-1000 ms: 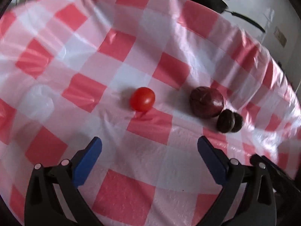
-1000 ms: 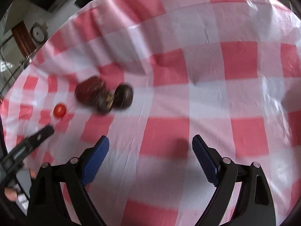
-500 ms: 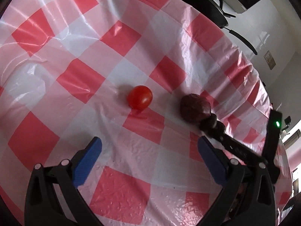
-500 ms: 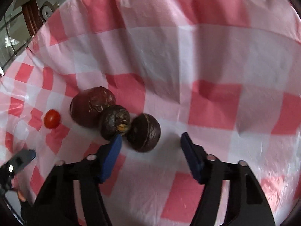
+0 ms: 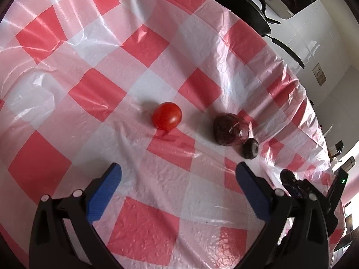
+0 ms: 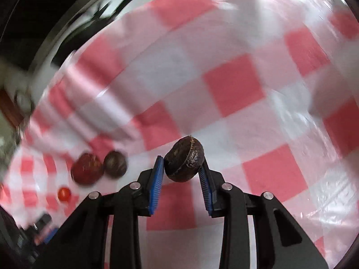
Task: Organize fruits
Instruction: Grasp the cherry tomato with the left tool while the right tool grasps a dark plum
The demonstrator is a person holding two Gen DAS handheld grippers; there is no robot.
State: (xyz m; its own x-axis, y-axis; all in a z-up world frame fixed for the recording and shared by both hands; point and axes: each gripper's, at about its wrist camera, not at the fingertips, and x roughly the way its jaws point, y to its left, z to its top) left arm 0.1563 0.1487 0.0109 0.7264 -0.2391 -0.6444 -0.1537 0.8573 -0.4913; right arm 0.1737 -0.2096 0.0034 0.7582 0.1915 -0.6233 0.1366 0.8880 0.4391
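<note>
My right gripper [image 6: 180, 168] is shut on a small dark brown round fruit [image 6: 185, 159] and holds it above the red-and-white checked cloth [image 6: 233, 85]. To its left on the cloth lie a large dark red fruit [image 6: 87, 171], a second small dark fruit [image 6: 115, 163] and a red tomato [image 6: 64, 194]. In the left wrist view my left gripper [image 5: 177, 178] is open and empty, with the tomato [image 5: 167, 116] ahead of it. The large dark red fruit [image 5: 231, 129] and the small dark fruit [image 5: 250, 148] lie ahead to the right.
A black pan [image 5: 242, 6] with a long handle stands beyond the cloth's far edge. The cloth [image 5: 94, 85] is wrinkled plastic and drops off at the right edge. The right gripper's body [image 5: 314, 192] shows at the lower right of the left wrist view.
My right gripper has closed on one small dark fruit and lifted it off the cloth, away from the other two. The left gripper has stayed open and shifted only slightly.
</note>
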